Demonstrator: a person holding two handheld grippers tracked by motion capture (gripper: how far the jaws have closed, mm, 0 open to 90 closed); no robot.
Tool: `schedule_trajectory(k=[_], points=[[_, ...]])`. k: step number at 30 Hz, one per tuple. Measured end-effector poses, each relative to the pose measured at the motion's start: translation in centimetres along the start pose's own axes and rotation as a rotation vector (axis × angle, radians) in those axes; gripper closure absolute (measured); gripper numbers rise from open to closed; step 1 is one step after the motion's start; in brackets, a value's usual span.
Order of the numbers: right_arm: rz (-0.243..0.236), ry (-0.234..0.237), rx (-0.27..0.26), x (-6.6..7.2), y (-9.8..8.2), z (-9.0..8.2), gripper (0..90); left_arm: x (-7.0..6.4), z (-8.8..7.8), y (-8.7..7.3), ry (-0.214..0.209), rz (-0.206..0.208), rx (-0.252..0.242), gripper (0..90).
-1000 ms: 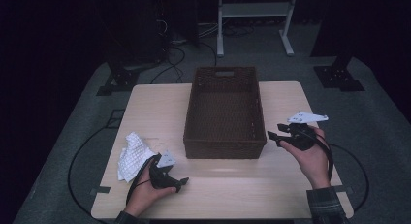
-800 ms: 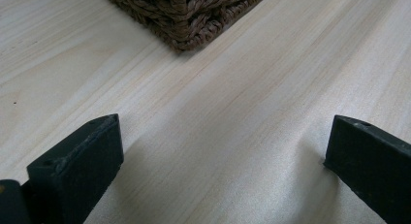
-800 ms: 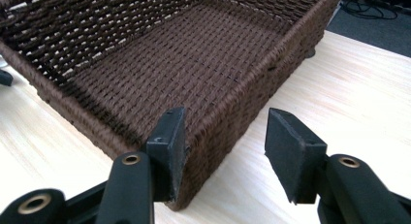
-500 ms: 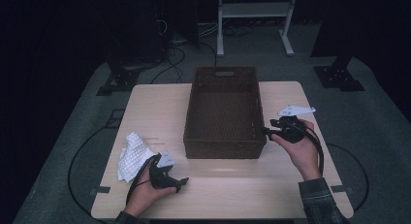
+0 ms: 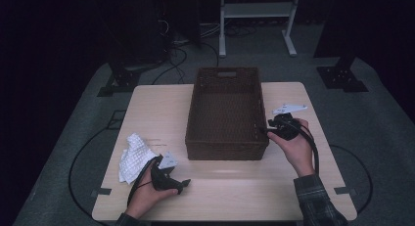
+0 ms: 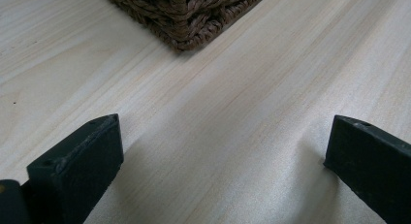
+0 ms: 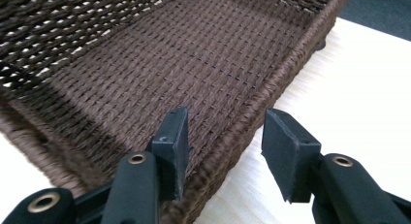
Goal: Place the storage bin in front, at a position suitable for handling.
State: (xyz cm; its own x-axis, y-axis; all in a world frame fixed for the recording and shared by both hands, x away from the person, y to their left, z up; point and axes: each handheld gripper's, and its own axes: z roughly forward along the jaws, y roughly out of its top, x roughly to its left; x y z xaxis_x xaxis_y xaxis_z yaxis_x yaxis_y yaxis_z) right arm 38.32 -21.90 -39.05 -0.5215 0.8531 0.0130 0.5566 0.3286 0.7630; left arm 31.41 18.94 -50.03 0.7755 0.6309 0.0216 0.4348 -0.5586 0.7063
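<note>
Beside the left gripper [image 5: 183, 183], jaws wide, seemingly a cloth [image 5: 133, 156]; right jaws half-closed astride basket [image 5: 226, 150] rim.

The basket [image 5: 226, 113] is sitting at the middle of the tabletop [image 5: 156, 108], reaching toward the far edge. The cloth [image 5: 133, 156] is lying left of the basket, toward the near edge. The left gripper [image 5: 182, 185] is resting on the tabletop just right of the cloth, before the basket's near left corner. The right gripper [image 5: 268, 132] is straddling the basket's right rim, one jaw inside and one outside.
</note>
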Motion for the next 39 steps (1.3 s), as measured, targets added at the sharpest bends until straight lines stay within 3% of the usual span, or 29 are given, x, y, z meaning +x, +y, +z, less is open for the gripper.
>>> schedule_trajectory(k=[9,20,39], points=[[0.011,-0.015,0.031,-0.1,0.1,1.3,54.3,0.0,0.0,0.0,-0.001,-0.004,-0.001,0.0],[0.027,-0.034,0.052,0.0,0.2,1.4,60.6,0.0,0.0,0.0,-0.003,-0.002,-0.002,0.0],[0.055,-0.083,0.074,-2.6,-0.2,0.6,72.4,0.0,0.0,0.0,-0.004,0.000,-0.001,0.0]])
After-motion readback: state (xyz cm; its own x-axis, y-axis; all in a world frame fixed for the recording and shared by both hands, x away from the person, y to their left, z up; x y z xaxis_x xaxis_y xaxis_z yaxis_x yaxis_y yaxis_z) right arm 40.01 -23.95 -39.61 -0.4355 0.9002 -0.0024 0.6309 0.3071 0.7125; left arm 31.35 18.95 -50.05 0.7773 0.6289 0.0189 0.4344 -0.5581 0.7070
